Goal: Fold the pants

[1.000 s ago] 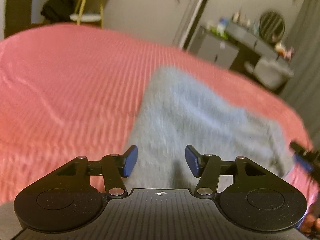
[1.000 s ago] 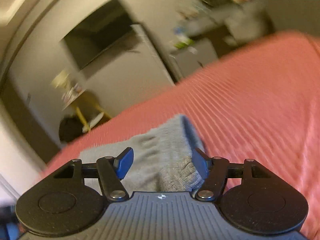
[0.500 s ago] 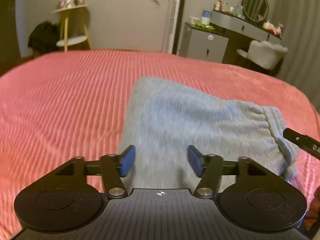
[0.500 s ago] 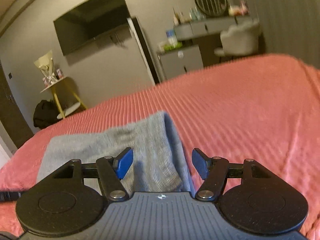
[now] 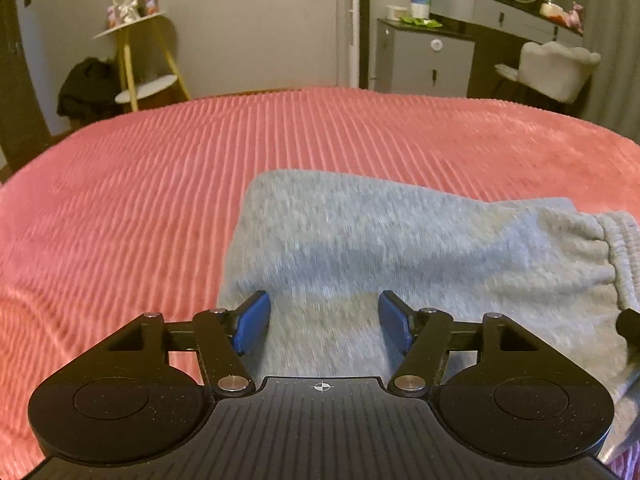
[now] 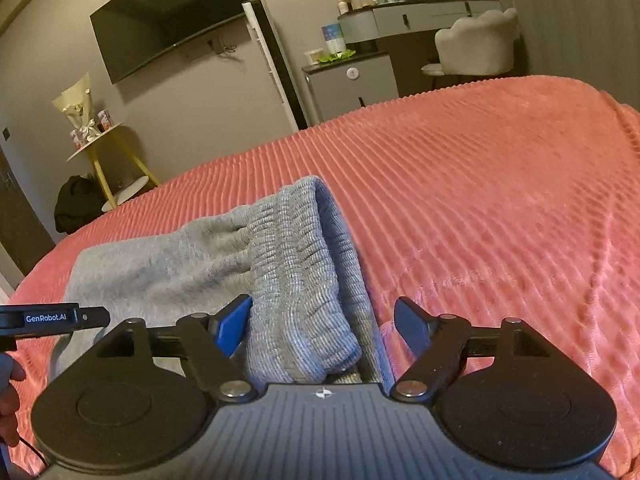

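Observation:
The grey pants (image 5: 392, 248) lie folded into a compact bundle on the pink ribbed bedspread (image 5: 160, 200). Their ribbed elastic waistband (image 6: 304, 264) sits at the bundle's right end. My left gripper (image 5: 324, 320) is open and empty, low over the near left part of the pants. My right gripper (image 6: 324, 328) is open, with the waistband end lying between its blue pads but not pinched. The left gripper's body (image 6: 52, 317) shows at the left edge of the right wrist view.
The bedspread (image 6: 500, 200) stretches wide around the pants. Beyond the bed stand a yellow-legged side table (image 5: 136, 60), a grey cabinet (image 5: 424, 56), a vanity with a white chair (image 5: 556, 68) and a wall television (image 6: 168, 16).
Both grippers have levelled out and pulled back slightly from the pants. The views have steadied. The right gripper now shows the waistband end clearly between its open pads.

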